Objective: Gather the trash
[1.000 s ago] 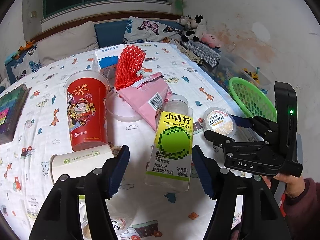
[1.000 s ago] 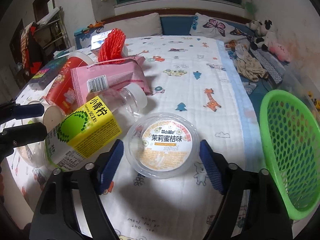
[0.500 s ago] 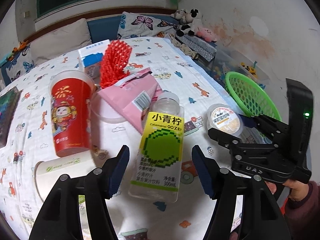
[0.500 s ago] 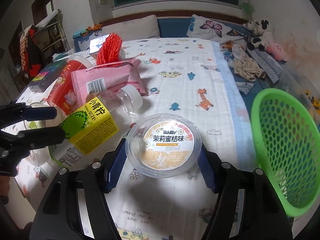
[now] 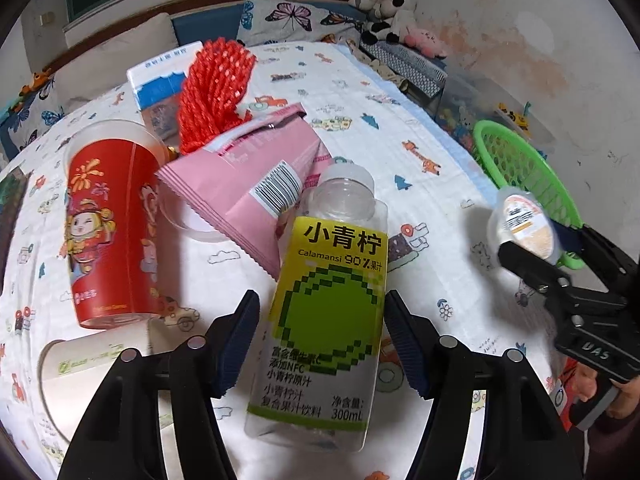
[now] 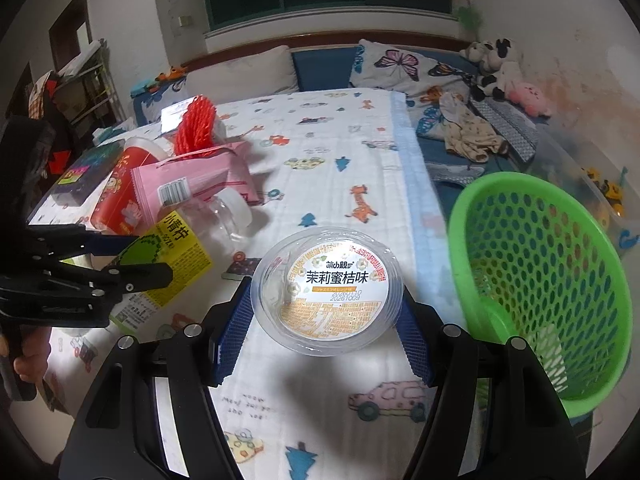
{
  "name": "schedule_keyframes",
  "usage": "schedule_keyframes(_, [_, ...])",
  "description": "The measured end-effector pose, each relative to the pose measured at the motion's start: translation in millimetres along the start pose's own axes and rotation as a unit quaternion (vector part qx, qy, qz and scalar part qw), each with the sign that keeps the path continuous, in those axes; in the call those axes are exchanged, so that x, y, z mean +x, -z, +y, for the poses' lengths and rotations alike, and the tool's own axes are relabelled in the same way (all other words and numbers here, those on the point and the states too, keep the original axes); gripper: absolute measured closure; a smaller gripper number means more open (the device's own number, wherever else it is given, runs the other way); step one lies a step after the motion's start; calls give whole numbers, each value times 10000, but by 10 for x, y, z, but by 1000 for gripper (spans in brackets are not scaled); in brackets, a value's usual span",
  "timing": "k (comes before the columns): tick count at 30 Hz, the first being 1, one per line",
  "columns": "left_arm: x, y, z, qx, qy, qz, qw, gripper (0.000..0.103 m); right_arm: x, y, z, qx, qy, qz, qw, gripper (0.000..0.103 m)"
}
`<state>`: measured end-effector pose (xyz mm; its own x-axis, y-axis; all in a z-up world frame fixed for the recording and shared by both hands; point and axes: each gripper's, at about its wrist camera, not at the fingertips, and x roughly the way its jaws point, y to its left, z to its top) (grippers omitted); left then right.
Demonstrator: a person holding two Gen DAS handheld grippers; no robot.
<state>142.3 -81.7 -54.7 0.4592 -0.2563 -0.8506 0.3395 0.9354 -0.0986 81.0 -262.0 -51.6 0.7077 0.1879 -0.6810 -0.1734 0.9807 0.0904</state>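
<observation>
A clear jelly cup (image 6: pixel 328 284) with a white and orange lid hangs a little above the bed sheet, and my right gripper (image 6: pixel 326 320) is shut on its sides. The left wrist view shows that cup (image 5: pixel 524 224) held by the right gripper (image 5: pixel 536 240) just in front of the green mesh basket (image 5: pixel 520 168). An empty clear bottle (image 5: pixel 332 300) with a yellow-green label lies on the sheet between the fingers of my left gripper (image 5: pixel 320 332). That gripper is open, with a gap at its left pad. From the right wrist, the left gripper (image 6: pixel 148 258) straddles the bottle (image 6: pixel 176 248).
A red drink cup (image 5: pixel 108 232), a pink pouch (image 5: pixel 248 184), a red foam net (image 5: pixel 212 96), a milk carton (image 5: pixel 156 88) and a paper cup (image 5: pixel 80 364) crowd the left of the bed. The green basket (image 6: pixel 540 280) leans off the bed's right edge.
My right gripper closed on the jelly cup and lifted it off the sheet toward the basket. My left gripper came down and forward around the bottle.
</observation>
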Motion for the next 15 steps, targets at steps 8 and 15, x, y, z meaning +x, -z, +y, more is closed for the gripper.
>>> schedule_keyframes(8, [54,-17,-41,16,-96,2,10000,46,-126,30,-154,135,123,-86,9998,36])
schedule_keyframes(15, [7,13,-60,-136,-29,1,9999,48,-224,65,-301,221,270,-146,9993,36])
